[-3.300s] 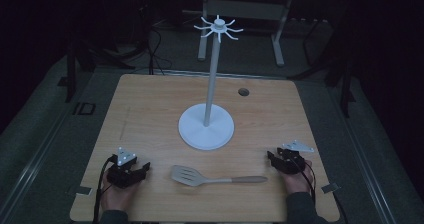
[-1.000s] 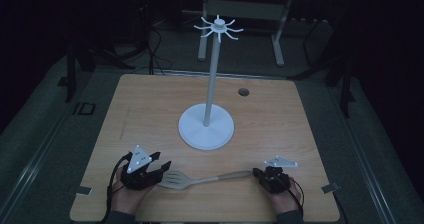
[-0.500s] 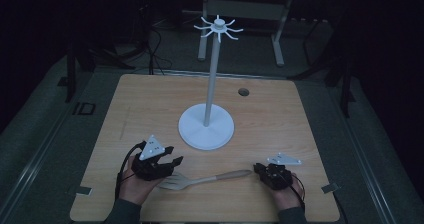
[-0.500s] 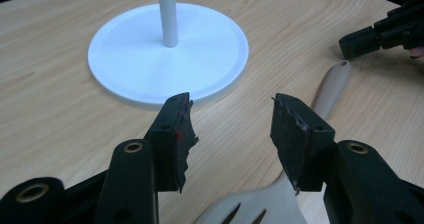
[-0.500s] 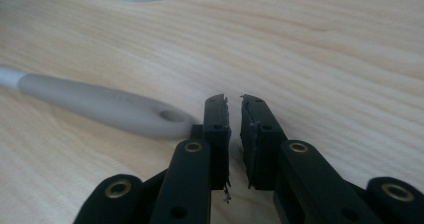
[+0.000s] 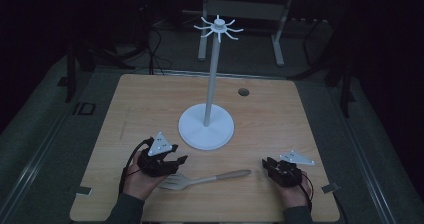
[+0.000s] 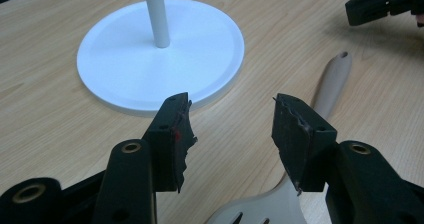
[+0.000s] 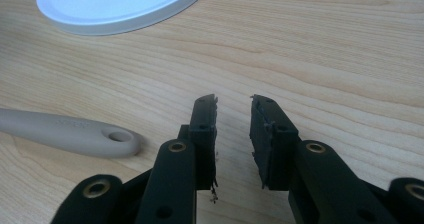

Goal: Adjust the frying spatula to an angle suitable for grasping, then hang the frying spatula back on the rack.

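Note:
A pale slotted spatula (image 6: 200,180) lies on the wooden table (image 6: 145,99), head to the left and handle to the right. My left gripper (image 6: 175,160) hovers over the spatula's head (image 7: 260,211); its jaws stand open and have just widened slightly, touching nothing. In the left gripper view the handle (image 7: 334,79) runs away between the jaws (image 7: 232,104). My right gripper (image 6: 268,164) sits just right of the handle's end (image 8: 85,134). Its jaws (image 8: 234,101) have just been opening, with nothing between them.
A white stand with a round base (image 6: 206,127) and a tall pole topped by hooks (image 6: 218,26) stands mid-table, just beyond the spatula. A small dark hole (image 6: 243,91) marks the table's far right. The table's front edge is close behind both hands.
The right gripper has let go of the spatula's handle and drawn back to the right. The left gripper has moved right and up, over the spatula's head. The spatula's handle end has swung farther from me.

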Available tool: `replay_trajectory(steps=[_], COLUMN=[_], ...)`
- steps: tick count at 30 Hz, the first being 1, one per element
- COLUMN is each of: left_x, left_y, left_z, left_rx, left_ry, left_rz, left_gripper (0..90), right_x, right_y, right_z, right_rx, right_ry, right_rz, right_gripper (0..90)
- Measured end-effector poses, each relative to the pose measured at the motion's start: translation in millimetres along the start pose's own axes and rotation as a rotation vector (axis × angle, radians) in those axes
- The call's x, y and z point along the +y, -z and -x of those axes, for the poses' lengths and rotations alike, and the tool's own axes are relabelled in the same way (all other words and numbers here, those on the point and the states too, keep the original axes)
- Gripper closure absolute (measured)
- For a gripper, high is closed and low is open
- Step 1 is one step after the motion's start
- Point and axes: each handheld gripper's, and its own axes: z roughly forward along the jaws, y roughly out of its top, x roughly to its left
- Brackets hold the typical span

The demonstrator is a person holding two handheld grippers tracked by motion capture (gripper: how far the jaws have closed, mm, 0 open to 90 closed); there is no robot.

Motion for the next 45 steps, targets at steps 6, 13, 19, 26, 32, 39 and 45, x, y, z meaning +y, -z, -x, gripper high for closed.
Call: replay_trajectory(steps=[6,13,19,26,32,39,45], left_x=[7.2,16.1,24.8,34.5,44.3,52.2,56.2], left_y=[-1.0,-0.8,-5.5,-11.7,-21.7,-28.3,-34.2], left_z=[-0.3,0.3,4.8,9.6,14.1,19.5,24.8], left_rx=[-0.012,-0.033,-0.061,-0.096,-0.126,-0.145,-0.16], left_ry=[-0.022,-0.031,-0.06,-0.085,-0.103,-0.143,-0.178], left_rz=[-0.001,0.006,-0.008,-0.043,-0.088,-0.132,-0.169], left_gripper=[49.5,49.6,49.8,52.4,52.3,54.0,54.5], right_x=[0.1,0.3,0.1,0.3,0.1,0.3,0.2], right_y=[2.4,4.1,5.9,7.8,8.4,9.1,9.9], right_z=[2.1,4.8,7.5,8.7,10.0,9.9,9.9], right_rx=[-0.007,-0.019,-0.033,-0.049,-0.057,-0.06,-0.062], right_ry=[0.004,-0.007,-0.009,-0.005,-0.009,-0.013,-0.012], right_rz=[0.02,0.025,0.028,0.039,0.044,0.055,0.058], right_gripper=[70.8,67.1,65.4,63.8,60.9,60.4,60.1])
